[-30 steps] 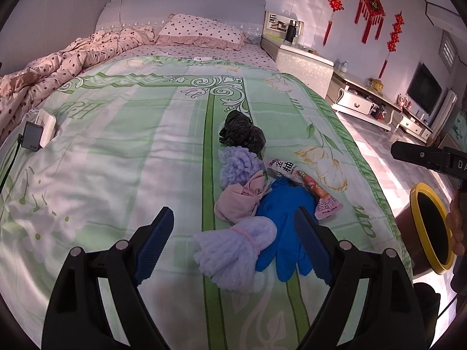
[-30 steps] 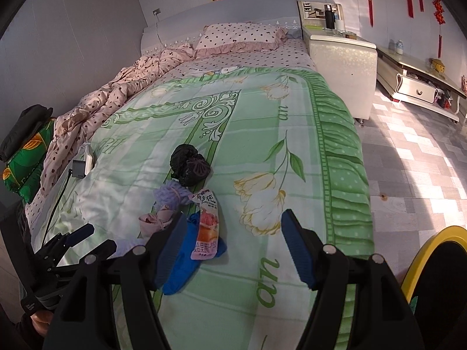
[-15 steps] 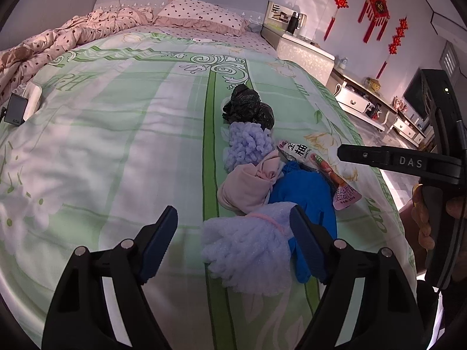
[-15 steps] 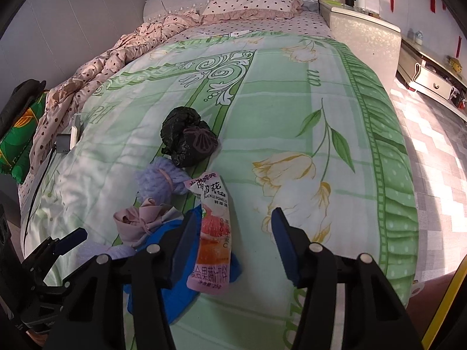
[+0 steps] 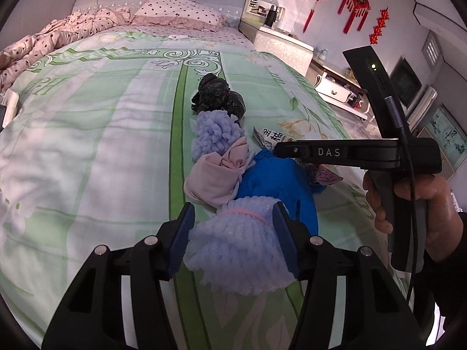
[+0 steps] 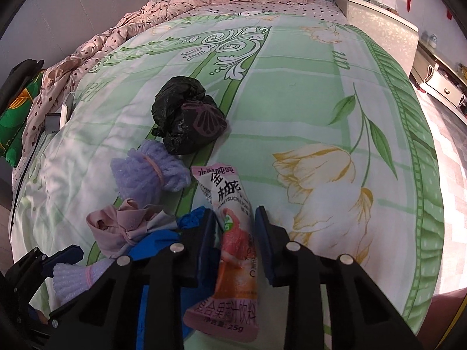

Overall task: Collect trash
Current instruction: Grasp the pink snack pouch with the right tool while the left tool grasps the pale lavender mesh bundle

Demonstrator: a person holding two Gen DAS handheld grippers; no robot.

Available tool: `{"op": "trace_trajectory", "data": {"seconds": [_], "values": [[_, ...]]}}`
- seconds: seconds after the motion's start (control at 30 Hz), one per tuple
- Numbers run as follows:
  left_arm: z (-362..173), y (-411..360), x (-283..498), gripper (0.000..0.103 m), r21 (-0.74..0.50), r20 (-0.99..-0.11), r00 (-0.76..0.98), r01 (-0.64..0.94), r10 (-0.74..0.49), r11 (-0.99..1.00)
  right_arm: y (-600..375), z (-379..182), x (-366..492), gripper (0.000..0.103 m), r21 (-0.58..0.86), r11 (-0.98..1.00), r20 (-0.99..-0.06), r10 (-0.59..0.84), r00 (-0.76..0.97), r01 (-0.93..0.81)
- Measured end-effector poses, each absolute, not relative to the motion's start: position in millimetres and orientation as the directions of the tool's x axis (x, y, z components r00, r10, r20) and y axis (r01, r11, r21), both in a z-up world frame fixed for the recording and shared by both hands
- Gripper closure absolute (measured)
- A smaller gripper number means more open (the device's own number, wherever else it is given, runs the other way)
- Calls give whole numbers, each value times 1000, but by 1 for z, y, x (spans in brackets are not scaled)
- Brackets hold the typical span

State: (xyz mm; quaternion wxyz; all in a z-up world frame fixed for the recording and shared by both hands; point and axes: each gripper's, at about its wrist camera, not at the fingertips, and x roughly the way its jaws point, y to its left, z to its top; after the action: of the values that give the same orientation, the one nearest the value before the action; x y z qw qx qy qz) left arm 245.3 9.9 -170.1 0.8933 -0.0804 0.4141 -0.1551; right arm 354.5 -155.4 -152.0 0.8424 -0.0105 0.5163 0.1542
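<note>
- I'm looking at my left gripper [image 5: 233, 234] straddling the near lavender foam bundle [image 5: 238, 258] on the green bedspread [image 5: 102, 134]; both pads are sitting right against it, though I can't tell if they're actually squeezing.
- My right gripper [image 6: 235, 240] is bracketing the pink snack wrapper [image 6: 230, 233], jaws narrowed around its middle with slivers of gap showing, so no confirmed grip.
- The blue glove [image 5: 277, 183] is mostly buried under the foam, wrapper and gripper.
- The pink cloth bundle [image 5: 216, 175], second lavender bundle [image 5: 217, 134] and black plastic bag [image 5: 217, 94] are lining up behind.
- The left-wrist camera is only showing the wrapper's ends; the right gripper's body is blocking the rest.
</note>
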Motion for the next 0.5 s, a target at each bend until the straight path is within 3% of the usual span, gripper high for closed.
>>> {"op": "trace_trajectory", "data": {"seconds": [0.27,0.5], "values": [[-169,-7,236,74,-185,-711,629,264,-315,947,-151,-151,353,80,143,950,-864,256,432,-277],[-161,-1,233,80,-192,-707,637,247,-309,950,-158,-134,344,80,142,952,-839,260,477,-270]]}}
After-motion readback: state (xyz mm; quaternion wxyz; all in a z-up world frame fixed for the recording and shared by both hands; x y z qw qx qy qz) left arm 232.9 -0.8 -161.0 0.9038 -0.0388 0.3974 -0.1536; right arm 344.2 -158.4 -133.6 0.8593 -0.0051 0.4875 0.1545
